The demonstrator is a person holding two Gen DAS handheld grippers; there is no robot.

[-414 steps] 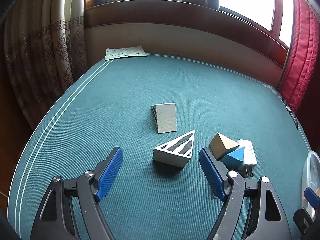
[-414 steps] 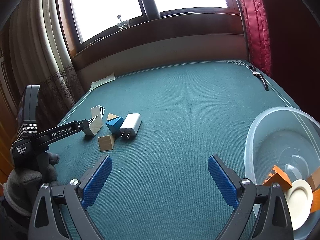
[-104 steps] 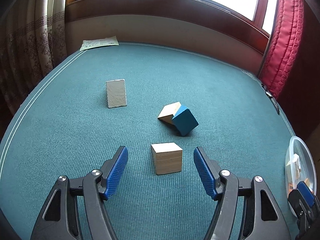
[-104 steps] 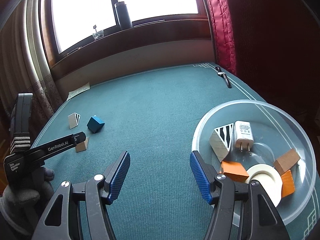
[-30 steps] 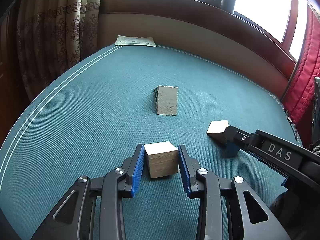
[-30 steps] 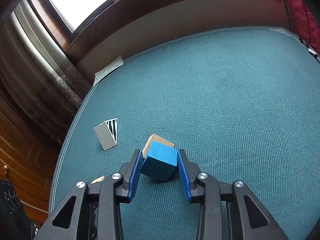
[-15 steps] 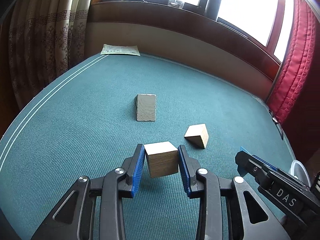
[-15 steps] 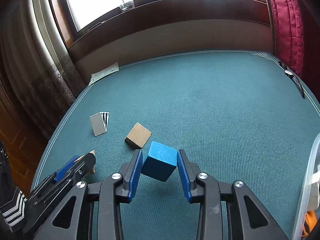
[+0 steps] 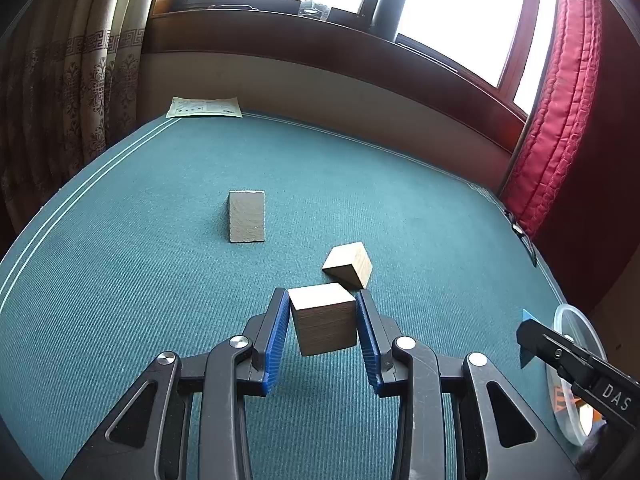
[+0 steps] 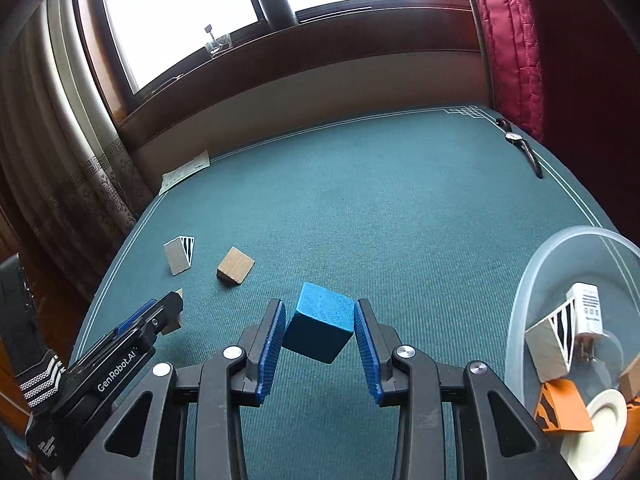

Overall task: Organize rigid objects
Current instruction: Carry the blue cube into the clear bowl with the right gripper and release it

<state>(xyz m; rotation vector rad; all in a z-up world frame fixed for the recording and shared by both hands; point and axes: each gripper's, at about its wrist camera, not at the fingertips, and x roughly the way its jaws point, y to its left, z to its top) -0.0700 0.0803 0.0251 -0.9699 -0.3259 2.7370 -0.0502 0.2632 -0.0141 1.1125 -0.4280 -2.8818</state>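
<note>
Paper sheet (image 9: 206,107) lies at the far left corner of the green-covered table (image 9: 120,280), beside the patterned curtain (image 9: 80,80). Right of it, toward the middle of the table, a wedge-shaped block (image 9: 247,217) rests on the cloth; from the right wrist view its side shows black and white stripes (image 10: 179,254). Nearer the front edge, the left gripper (image 9: 322,326) is clamped on a pale wooden cube (image 9: 323,318), its blue pads pressed flat against two opposite faces, and the cube is lifted clear of the cloth. Just beyond the gripper's tips, a second wooden block (image 9: 349,265) sits on the table, tilted.

Further right, the right gripper (image 10: 320,330) grips a blue cube (image 10: 321,327) between its blue pads; the cube is skewed, one corner pointing down, and hangs above the cloth. At the table's right edge stands a clear plastic bowl (image 10: 560,248). Inside it lie a striped wedge (image 10: 550,338), a white charger plug (image 10: 586,312), an orange block (image 10: 564,406), a white tape roll (image 10: 600,420) and another wooden piece (image 10: 630,380). A wristwatch (image 10: 520,144) lies at the far right corner, next to the red curtain (image 10: 508,40).
</note>
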